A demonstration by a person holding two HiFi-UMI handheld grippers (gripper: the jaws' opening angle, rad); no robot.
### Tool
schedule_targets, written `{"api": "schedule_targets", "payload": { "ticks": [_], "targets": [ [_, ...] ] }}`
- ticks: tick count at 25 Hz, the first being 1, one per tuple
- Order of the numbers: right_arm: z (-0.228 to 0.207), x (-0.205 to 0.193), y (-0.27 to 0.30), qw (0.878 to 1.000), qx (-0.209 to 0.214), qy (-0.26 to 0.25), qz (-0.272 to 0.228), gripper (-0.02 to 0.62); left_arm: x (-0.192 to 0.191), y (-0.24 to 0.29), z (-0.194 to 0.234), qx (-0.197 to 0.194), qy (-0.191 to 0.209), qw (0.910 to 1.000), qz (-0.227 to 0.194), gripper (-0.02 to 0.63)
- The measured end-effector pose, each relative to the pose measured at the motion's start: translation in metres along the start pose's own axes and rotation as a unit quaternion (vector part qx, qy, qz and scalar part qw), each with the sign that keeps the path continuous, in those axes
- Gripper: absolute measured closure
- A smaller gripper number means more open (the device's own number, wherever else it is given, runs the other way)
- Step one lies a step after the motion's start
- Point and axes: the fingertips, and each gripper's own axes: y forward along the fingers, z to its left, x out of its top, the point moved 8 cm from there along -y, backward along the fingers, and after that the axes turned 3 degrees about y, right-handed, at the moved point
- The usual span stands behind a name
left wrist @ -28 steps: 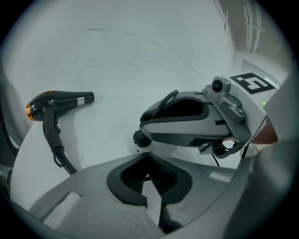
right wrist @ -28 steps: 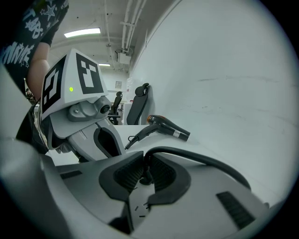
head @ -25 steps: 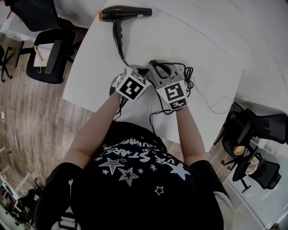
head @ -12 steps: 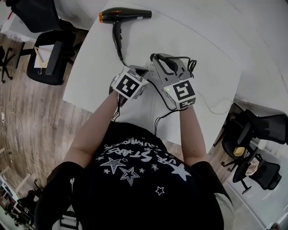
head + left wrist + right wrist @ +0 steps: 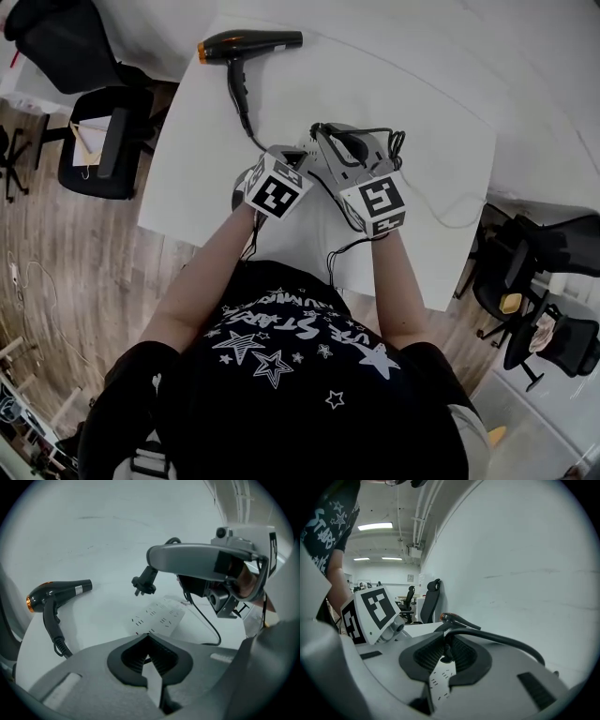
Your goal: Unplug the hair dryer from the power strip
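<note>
The right gripper grips the black plug, which hangs free just above the white power strip. The left gripper is closed on the near end of the power strip. The hair dryer lies far left on the table.

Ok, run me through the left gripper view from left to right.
hair dryer → plug, hanging clear of the sockets → person's hand. The power strip lies below the plug and overlaps it, so it is left out.
</note>
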Motion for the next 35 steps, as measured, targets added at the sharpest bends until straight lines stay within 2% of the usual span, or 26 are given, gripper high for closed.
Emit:
{"api": "schedule_targets", "payload": {
  "ticks": [2,6,13,20,25,27,35],
  "targets": [
    [0.000,0.002,-0.006,1.000,-0.018,0.005,0.000,0.540,0.000,0.000,0.000,-0.003,0.011,0.9999,-0.004,0.598],
    [0.005,0.006,-0.016,0.999,-0.051,0.015,0.005,0.540,0.002,-0.001,-0.001,-0.004,0.063,0.9980,0.001,0.598],
    [0.025,0.016,-0.023,0.993,-0.113,0.034,0.016,0.540,0.005,-0.032,0.009,-0.046,0.084,0.9946,-0.041,0.598],
    [0.058,0.017,-0.026,0.984,-0.170,0.046,0.033,0.540,-0.014,-0.062,0.037,-0.082,0.072,0.9920,-0.063,0.598],
    [0.080,0.023,-0.029,0.974,-0.212,0.066,0.042,0.540,-0.037,-0.073,0.050,-0.113,0.074,0.9892,-0.058,0.598],
    [0.089,0.024,-0.030,0.970,-0.226,0.075,0.051,0.540,-0.043,-0.077,0.052,-0.128,0.077,0.9871,-0.058,0.598],
    [0.132,0.039,-0.030,0.952,-0.288,0.094,0.031,0.541,-0.066,-0.110,0.065,-0.187,0.098,0.9752,-0.065,0.598]
  ]
}}
